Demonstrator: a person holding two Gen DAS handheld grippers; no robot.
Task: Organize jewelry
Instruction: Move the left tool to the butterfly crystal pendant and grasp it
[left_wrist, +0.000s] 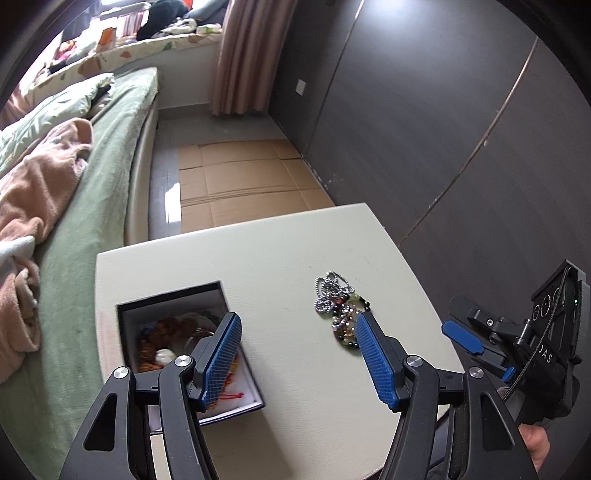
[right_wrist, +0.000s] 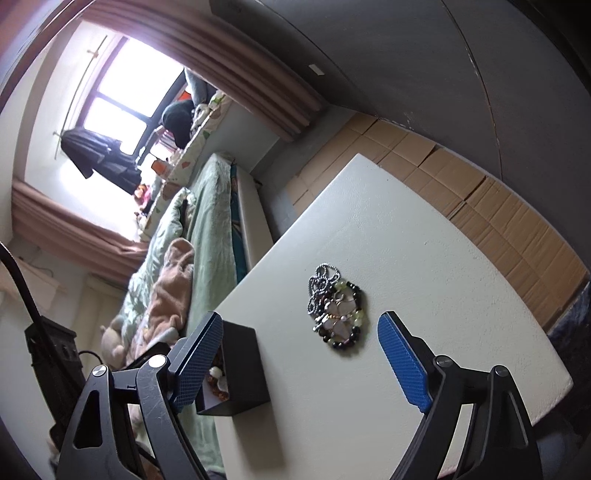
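— Left claw (left_wrist: 299, 354) gapes wide over the white worktop (left_wrist: 273, 258), grasping nothing; one pad hangs over the black jewelry box (left_wrist: 173, 295), the other near the jewelry pile (left_wrist: 338, 306)

— And the right claw (right_wrist: 301, 354)?

— Spread apart too, empty, aimed at that pile (right_wrist: 334, 306)

— How does the pile look?

— A tangled heap: silver ball chain, black and pale green beads, pinkish pendants, lying right of the box (right_wrist: 240, 365). Inside the box sit amber-brown beads and a white piece
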